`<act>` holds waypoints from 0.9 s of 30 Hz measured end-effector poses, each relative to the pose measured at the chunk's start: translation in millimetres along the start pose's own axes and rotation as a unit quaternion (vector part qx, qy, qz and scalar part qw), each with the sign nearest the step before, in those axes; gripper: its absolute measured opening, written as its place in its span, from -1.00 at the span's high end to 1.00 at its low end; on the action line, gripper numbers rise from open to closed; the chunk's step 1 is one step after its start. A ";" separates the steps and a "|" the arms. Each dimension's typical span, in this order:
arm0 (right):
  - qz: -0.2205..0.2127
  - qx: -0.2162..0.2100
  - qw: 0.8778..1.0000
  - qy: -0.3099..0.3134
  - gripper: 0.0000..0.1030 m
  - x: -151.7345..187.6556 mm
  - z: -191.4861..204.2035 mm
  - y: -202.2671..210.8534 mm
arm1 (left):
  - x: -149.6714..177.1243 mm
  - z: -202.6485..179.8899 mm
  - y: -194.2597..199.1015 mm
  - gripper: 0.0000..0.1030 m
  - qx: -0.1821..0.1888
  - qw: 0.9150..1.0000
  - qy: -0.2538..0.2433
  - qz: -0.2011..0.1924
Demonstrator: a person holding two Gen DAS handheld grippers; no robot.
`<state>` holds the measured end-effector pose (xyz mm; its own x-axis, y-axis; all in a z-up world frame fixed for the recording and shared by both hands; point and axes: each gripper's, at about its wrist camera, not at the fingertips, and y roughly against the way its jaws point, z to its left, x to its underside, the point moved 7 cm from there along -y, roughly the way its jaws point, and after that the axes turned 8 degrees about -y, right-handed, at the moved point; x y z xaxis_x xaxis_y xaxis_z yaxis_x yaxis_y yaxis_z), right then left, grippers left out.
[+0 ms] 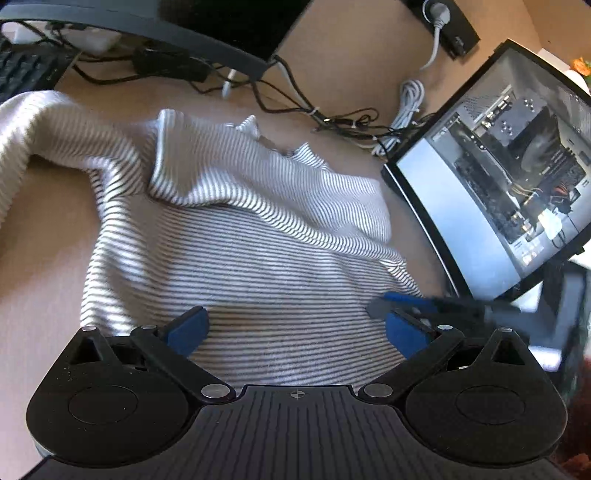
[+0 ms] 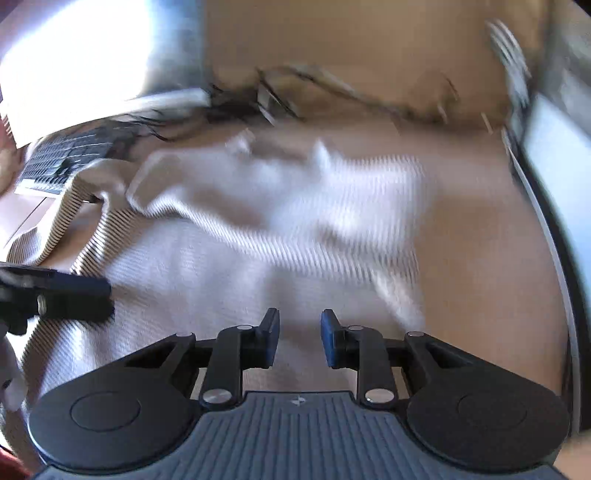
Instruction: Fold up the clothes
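A white top with thin dark stripes [image 1: 236, 236] lies spread on the tan desk [image 1: 44, 229]. One sleeve is folded across its chest and the other trails off to the left. My left gripper [image 1: 295, 328] hovers over the near hem, its jaws wide open with only cloth below them. My right gripper [image 2: 297, 332] stands over the hem's right part, open by a narrow gap with nothing between the blue pads [image 2: 271, 332]. That view is blurred. The right gripper [image 1: 402, 306] also shows at the top's right edge in the left wrist view. The left gripper [image 2: 70, 295] shows at the left of the right wrist view.
A computer case with a glass side [image 1: 495, 177] stands close on the right. Cables [image 1: 332, 118] run along the back of the desk, under a dark monitor stand [image 1: 155, 29]. A keyboard [image 2: 62, 155] lies at the back left, touching the trailing sleeve.
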<state>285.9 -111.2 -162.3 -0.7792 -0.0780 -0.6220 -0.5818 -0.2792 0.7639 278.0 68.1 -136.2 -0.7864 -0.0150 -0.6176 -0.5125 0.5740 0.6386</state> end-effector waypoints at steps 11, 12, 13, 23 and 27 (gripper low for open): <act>-0.012 0.050 0.999 0.006 0.55 31.3 -38.9 34.5 | 2.2 -15.7 -16.0 -1.00 0.020 1.000 -0.009 0.018; -0.014 0.048 0.999 0.001 0.55 32.3 -42.1 37.6 | 1.5 -15.3 -16.6 -1.00 0.023 0.999 -0.008 0.021; -0.016 0.047 0.999 -0.003 0.54 32.7 -43.6 38.9 | -0.3 -12.7 -17.4 -1.00 0.027 0.999 -0.001 0.026; -0.047 0.040 0.998 -0.030 0.26 36.6 -39.7 38.3 | -84.8 39.9 -4.1 -0.59 -0.145 0.988 -0.035 -0.042; -0.058 0.039 0.997 -0.019 0.03 41.3 -31.8 36.0 | -80.5 42.4 -26.6 -0.37 -0.154 0.986 -0.060 -0.003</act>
<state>240.1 -154.8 -165.9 -0.7126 -0.0128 -0.7014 -0.6841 -0.2087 0.6989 369.5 88.8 -122.9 -0.7457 0.0903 -0.6601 -0.6121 0.2984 0.7323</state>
